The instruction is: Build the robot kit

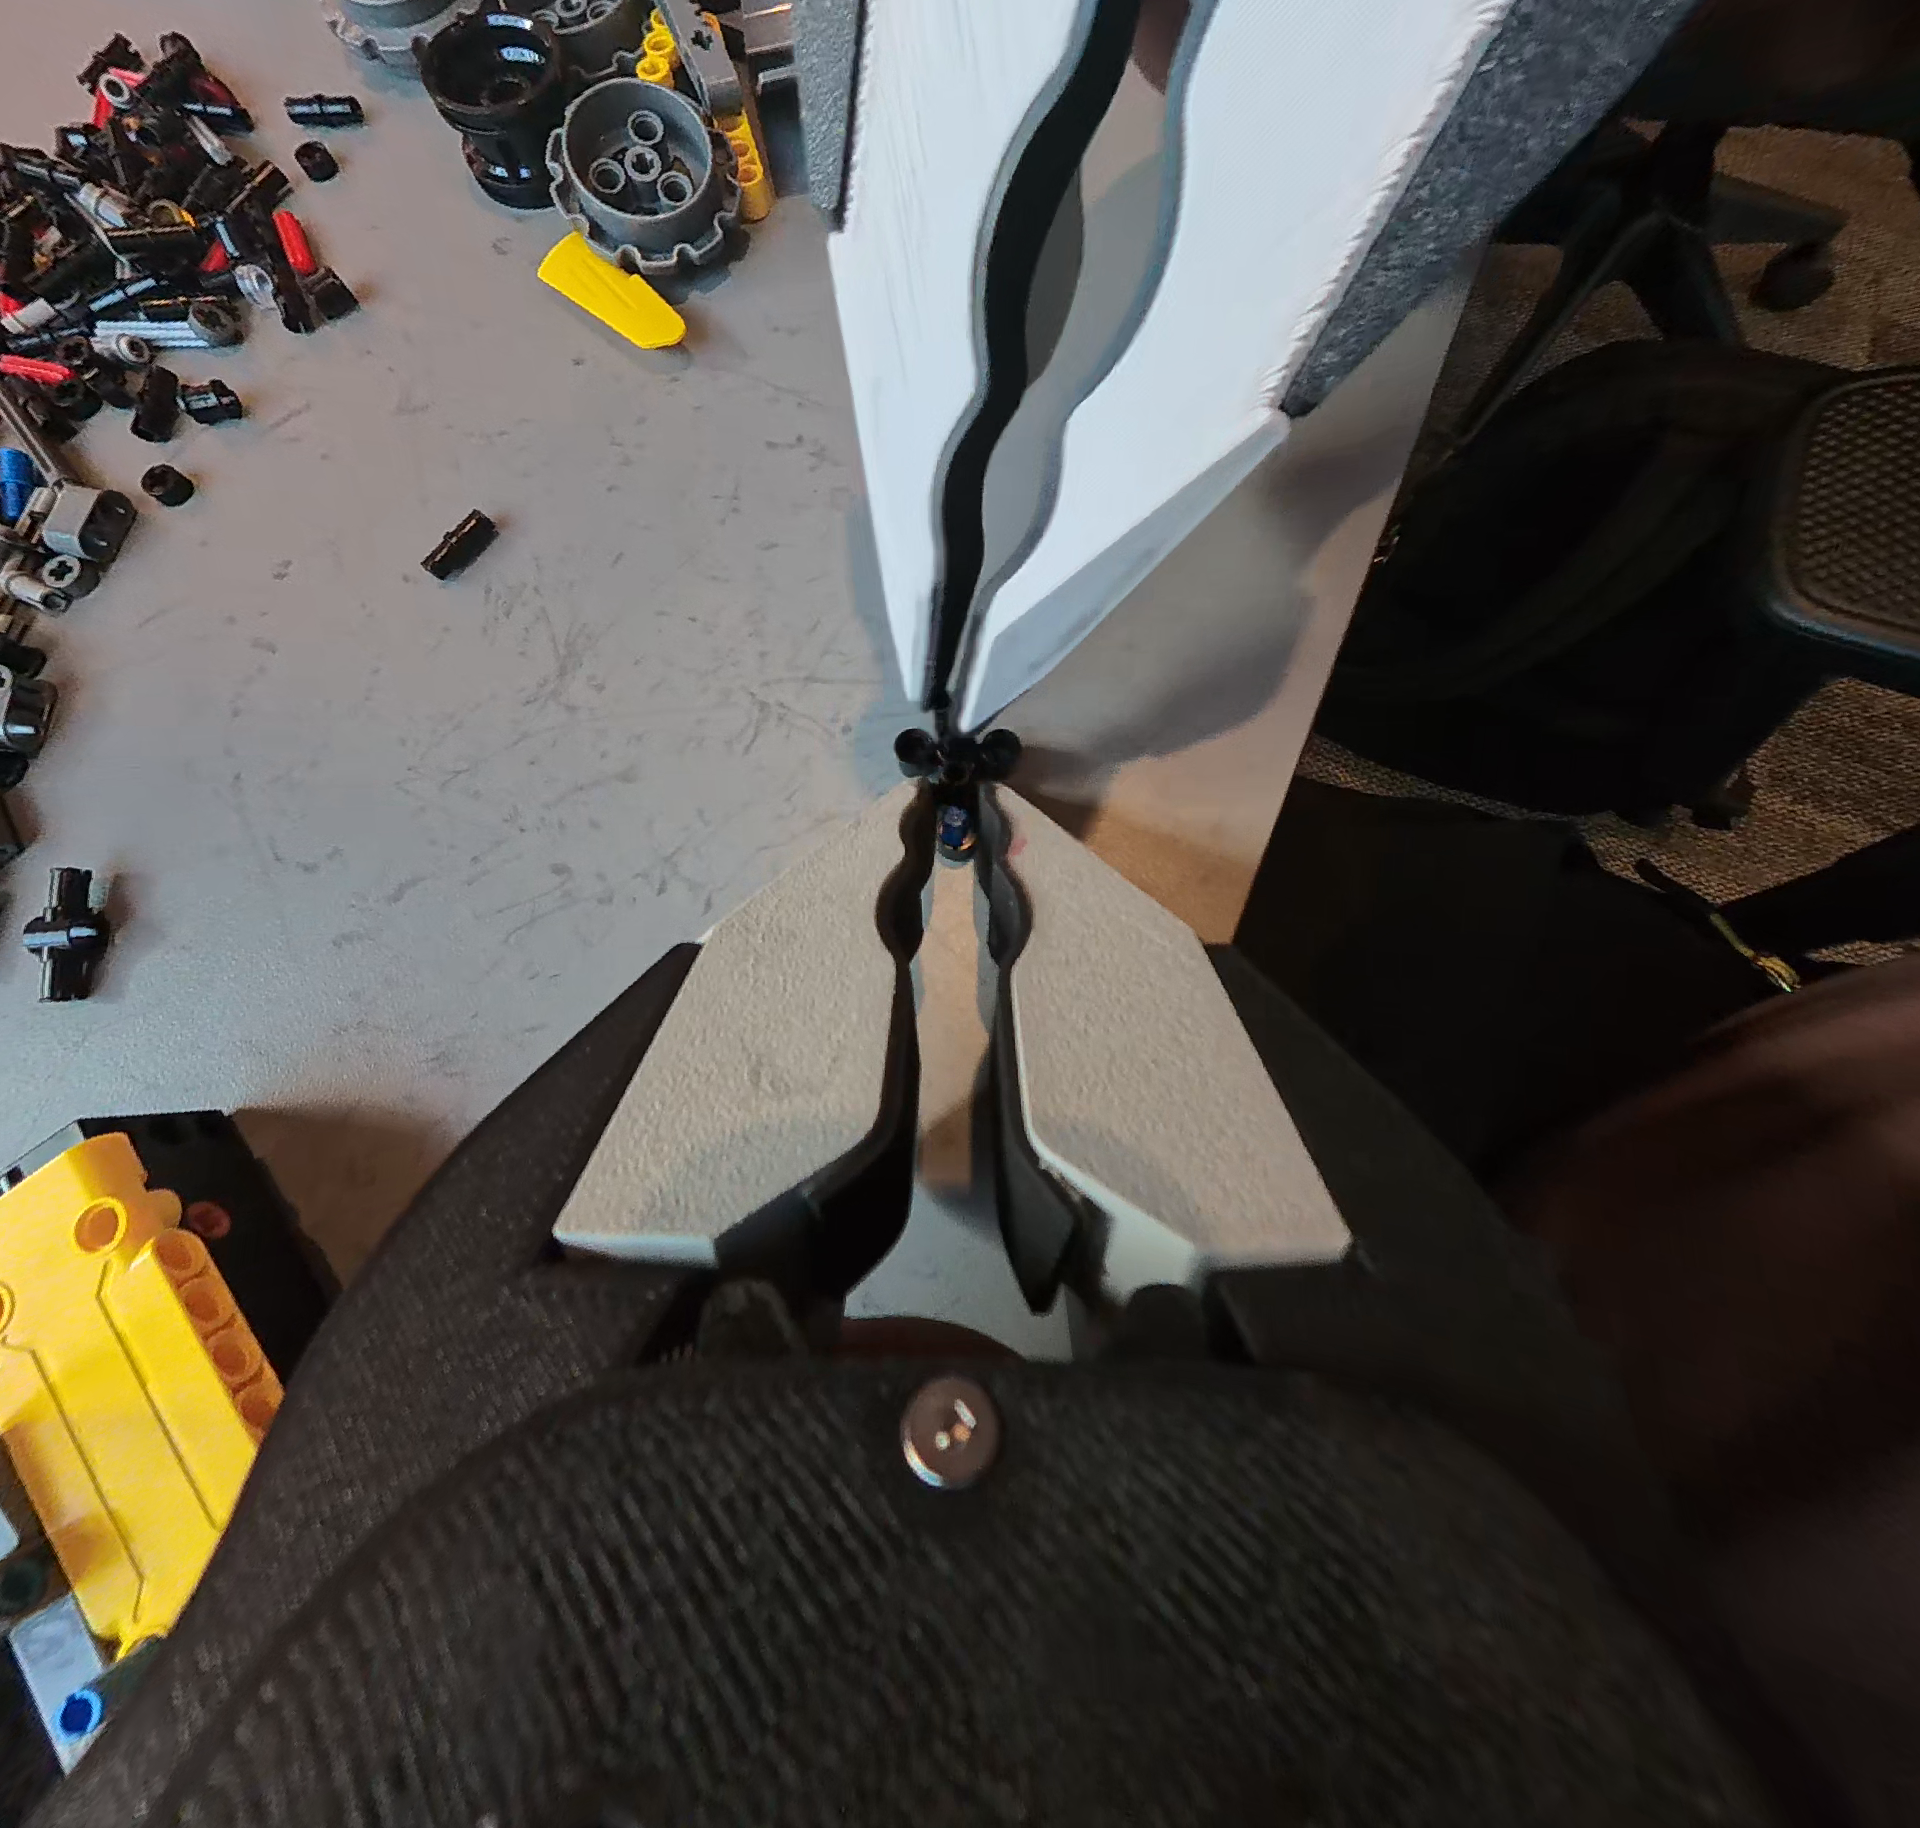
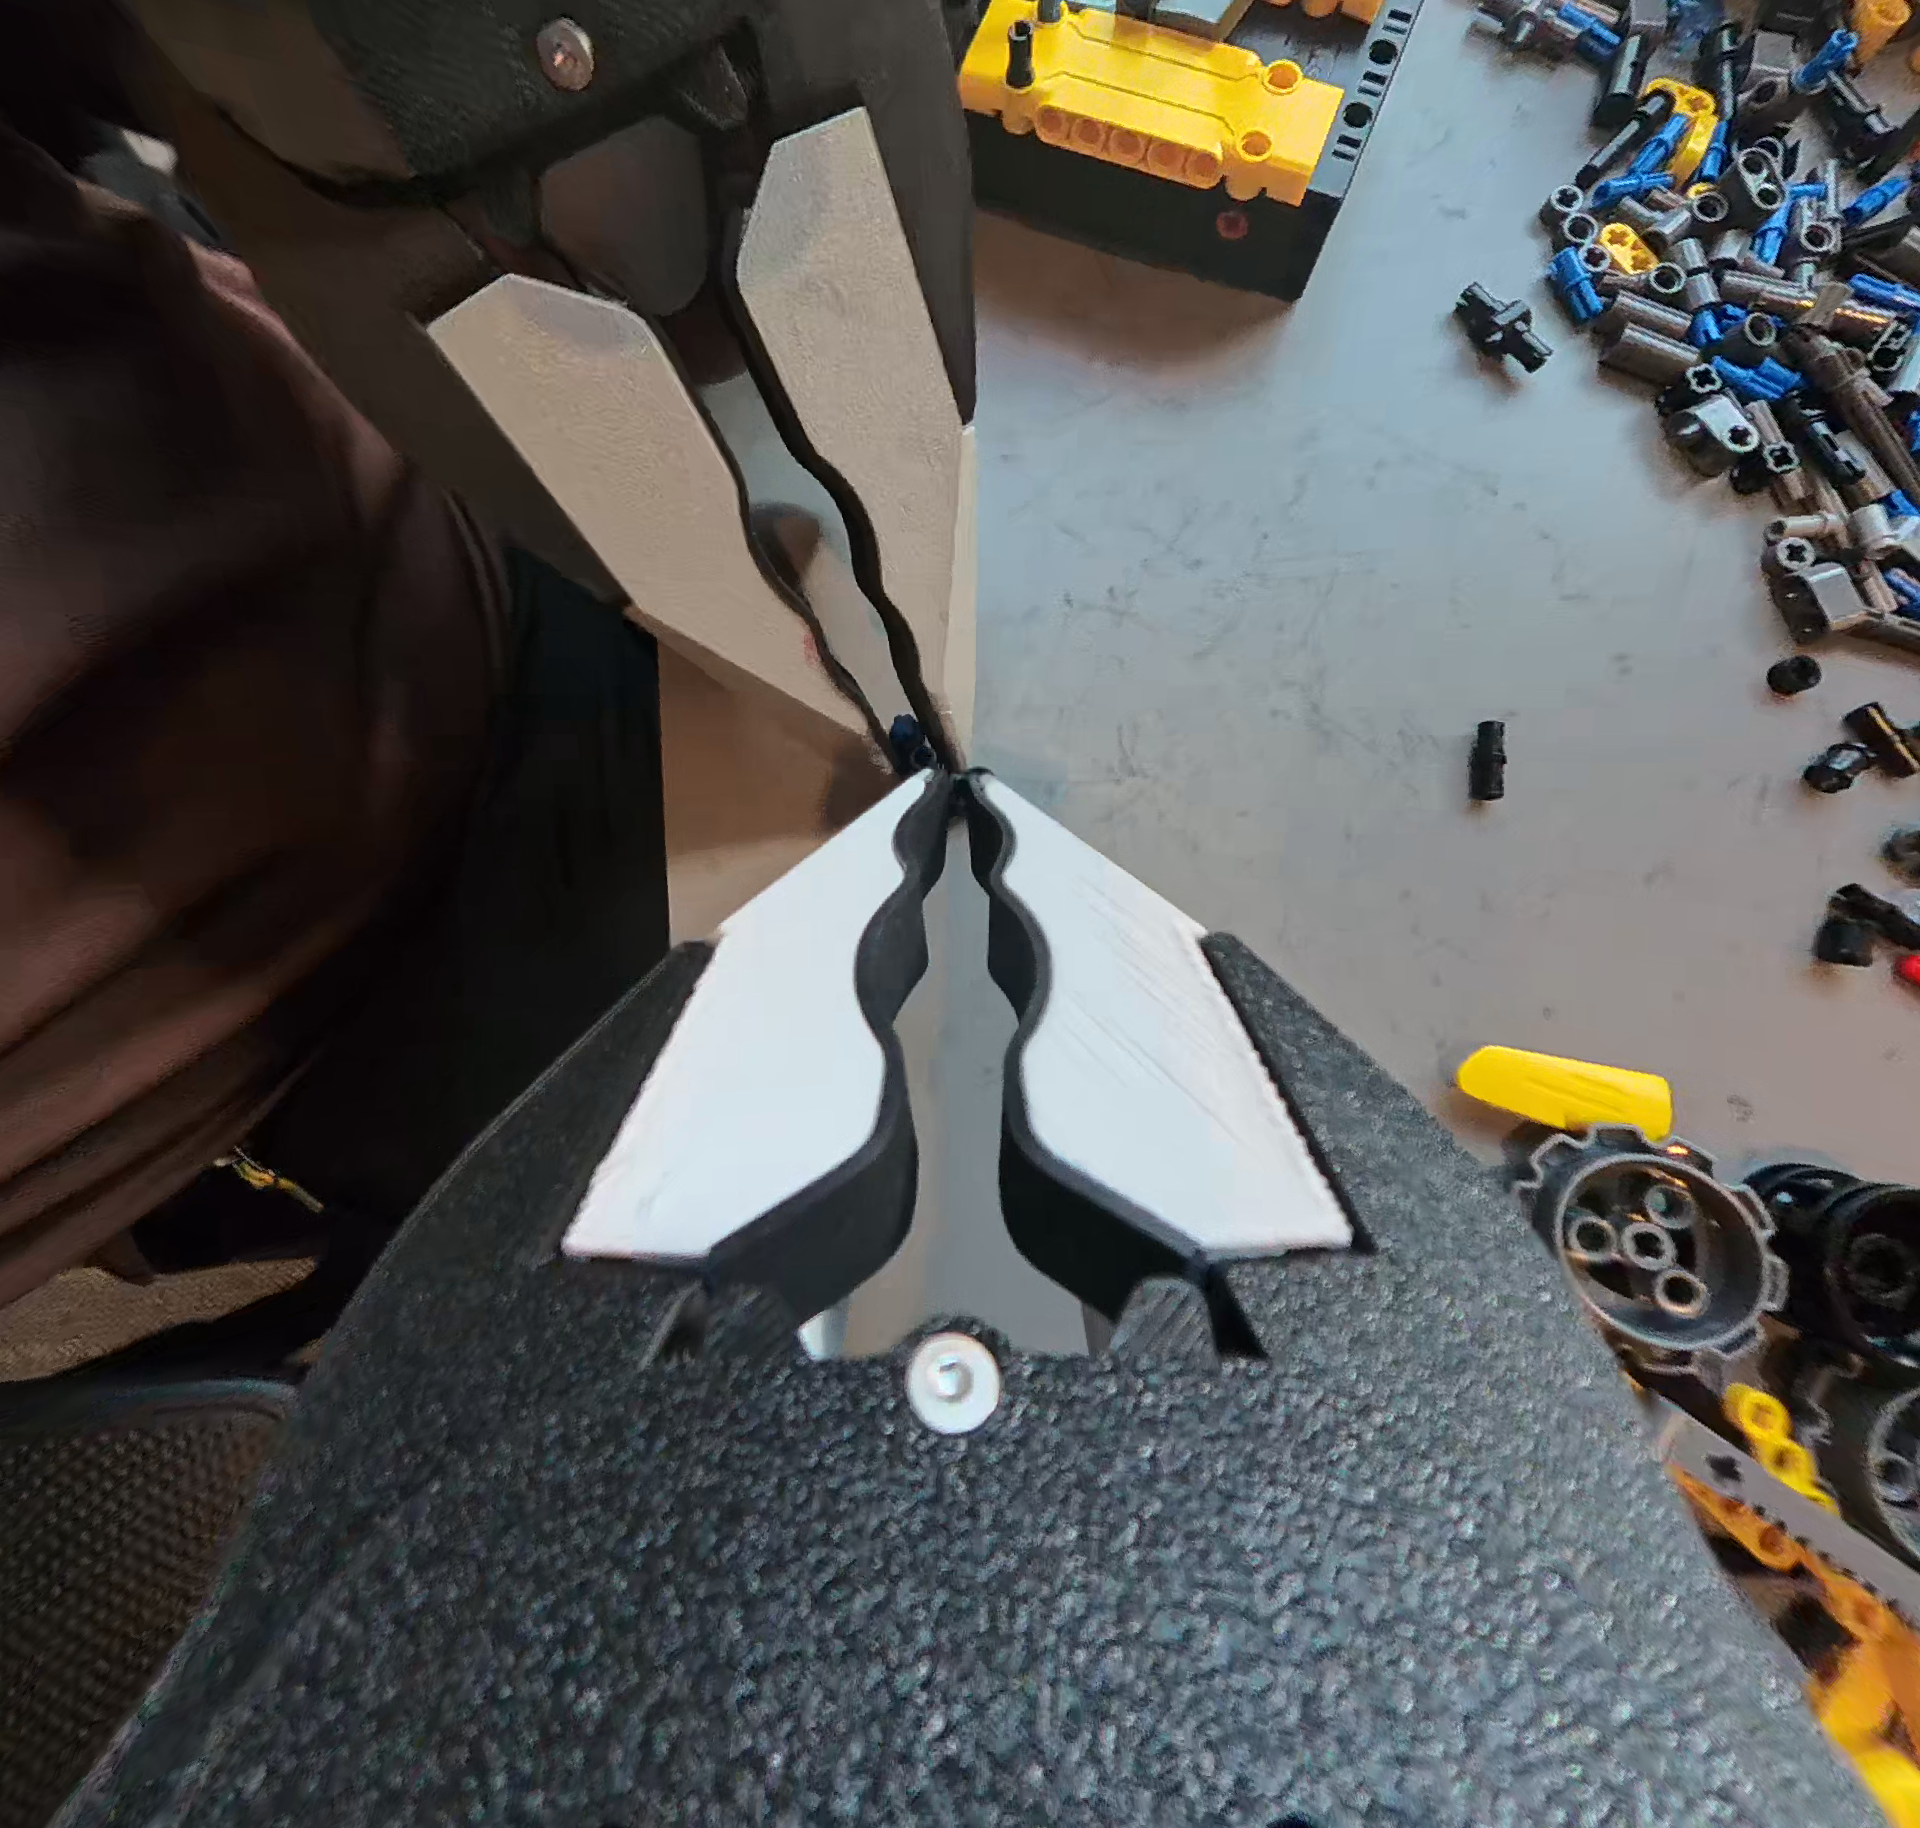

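My two grippers meet tip to tip above the grey table's (image 1: 436, 843) near edge. My left gripper (image 1: 952, 814), with grey fingers, is shut on a small blue pin (image 1: 954, 831). My right gripper (image 2: 958, 783), with white fingers, is shut on a small black connector (image 1: 956, 752) with round lobes. In the left wrist view the right gripper (image 1: 948, 716) comes down from the top. The pin's end touches the connector. In the right wrist view the left gripper (image 2: 920, 752) comes from the upper left, the blue pin (image 2: 906, 739) showing at its tips. Most of the connector is hidden there.
A pile of small black, red and grey parts (image 1: 114, 251) lies at the left. Grey wheel hubs (image 1: 639, 163), a yellow panel piece (image 1: 613, 308) and a loose black pin (image 1: 459, 544) lie nearby. A yellow-and-black assembly (image 2: 1153, 116) stands on the table. A chair (image 1: 1849, 521) is beyond the edge. My two grippers' fingertips are within a few centimetres of each other.
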Demonstrator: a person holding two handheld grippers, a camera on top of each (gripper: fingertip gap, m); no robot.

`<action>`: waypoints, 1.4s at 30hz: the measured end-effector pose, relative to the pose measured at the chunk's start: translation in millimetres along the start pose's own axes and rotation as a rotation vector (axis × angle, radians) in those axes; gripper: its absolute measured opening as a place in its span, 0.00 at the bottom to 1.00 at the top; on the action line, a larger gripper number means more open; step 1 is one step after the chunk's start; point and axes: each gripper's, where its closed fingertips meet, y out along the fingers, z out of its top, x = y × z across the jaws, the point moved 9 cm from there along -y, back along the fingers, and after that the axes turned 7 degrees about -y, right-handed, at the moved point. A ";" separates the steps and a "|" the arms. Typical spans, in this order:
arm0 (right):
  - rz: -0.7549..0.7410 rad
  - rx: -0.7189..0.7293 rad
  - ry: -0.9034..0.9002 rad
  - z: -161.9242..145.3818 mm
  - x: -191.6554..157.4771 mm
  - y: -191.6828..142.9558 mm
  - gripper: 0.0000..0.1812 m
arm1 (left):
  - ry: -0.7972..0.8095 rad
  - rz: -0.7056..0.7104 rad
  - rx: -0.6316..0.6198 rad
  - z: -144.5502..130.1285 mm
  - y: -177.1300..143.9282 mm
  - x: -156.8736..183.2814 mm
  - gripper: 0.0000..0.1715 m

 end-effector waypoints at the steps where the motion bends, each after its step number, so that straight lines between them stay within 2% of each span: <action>1: -0.007 -0.027 -0.029 0.9 -1.9 -0.6 0.00 | -0.001 -0.001 0.000 0.0 0.0 -0.1 0.03; 7: -0.034 -0.065 -0.088 2.3 -5.8 5.3 0.00 | 0.004 -0.003 0.001 -0.2 0.1 0.6 0.03; 13: 0.041 -0.004 0.059 -2.7 0.7 3.8 0.01 | 0.002 -0.006 0.001 0.1 0.6 0.5 0.03; 19: 0.025 0.088 0.073 -3.4 1.9 -9.1 0.00 | -0.001 -0.011 0.000 0.3 0.8 0.4 0.03; 28: 0.012 0.013 0.008 -2.5 -1.3 0.3 0.00 | 0.005 -0.002 0.000 0.2 0.9 1.1 0.03; 35: -0.018 0.094 0.081 -6.2 -3.2 -3.3 0.00 | 0.006 -0.011 -0.004 1.0 1.5 0.9 0.03; 39: 0.010 0.116 0.166 -10.4 -3.0 -4.0 0.07 | 0.017 -0.025 -0.009 1.4 1.7 1.9 0.03; 42: 0.007 0.093 0.169 -12.5 -7.5 -2.7 0.08 | 0.028 -0.030 -0.016 2.6 2.2 1.7 0.03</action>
